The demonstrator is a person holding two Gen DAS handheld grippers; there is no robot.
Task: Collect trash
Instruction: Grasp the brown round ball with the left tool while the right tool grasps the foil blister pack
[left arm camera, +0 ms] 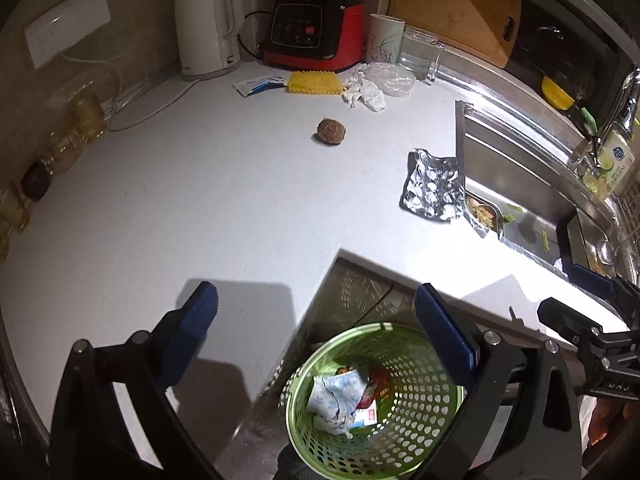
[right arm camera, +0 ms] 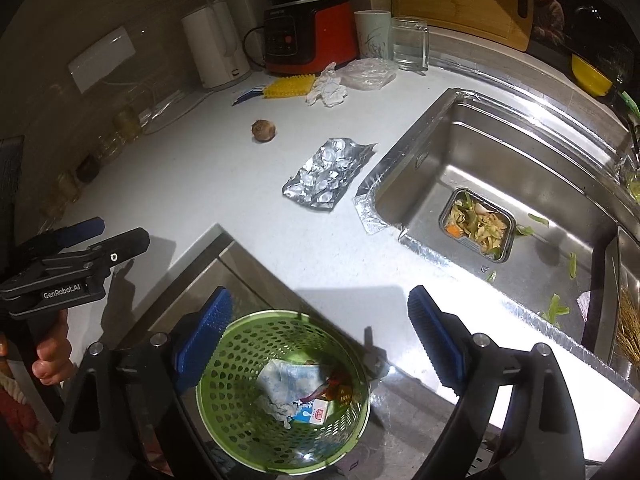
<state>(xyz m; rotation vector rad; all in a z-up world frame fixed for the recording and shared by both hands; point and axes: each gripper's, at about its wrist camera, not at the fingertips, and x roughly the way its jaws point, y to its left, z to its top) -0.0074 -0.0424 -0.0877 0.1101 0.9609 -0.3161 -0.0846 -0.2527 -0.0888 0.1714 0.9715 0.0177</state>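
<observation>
A green perforated trash basket (left arm camera: 416, 432) (right arm camera: 240, 364) stands on the floor below the counter's inner corner, holding a crumpled blue-white tissue (left arm camera: 336, 396) (right arm camera: 286, 386), a small carton and red wrappers. Both grippers hover above it. My left gripper (left arm camera: 320, 320) is open and empty. My right gripper (right arm camera: 320, 328) is open and empty. On the white counter (left arm camera: 200, 200) lie a silver foil blister sheet (left arm camera: 434, 186) (right arm camera: 328, 172), a brown nut shell (left arm camera: 331, 131) (right arm camera: 263, 130), crumpled white tissue (left arm camera: 364, 92) (right arm camera: 326, 88), a clear plastic bag (left arm camera: 390, 78) (right arm camera: 366, 72) and a blue-white wrapper (left arm camera: 258, 85).
A kettle (left arm camera: 208, 24), red blender base (left arm camera: 316, 32), mug, glass and yellow brush (left arm camera: 314, 82) stand along the back wall. Jars line the left. The steel sink (right arm camera: 500, 152) on the right holds a strainer of food scraps (right arm camera: 478, 226) and green peels.
</observation>
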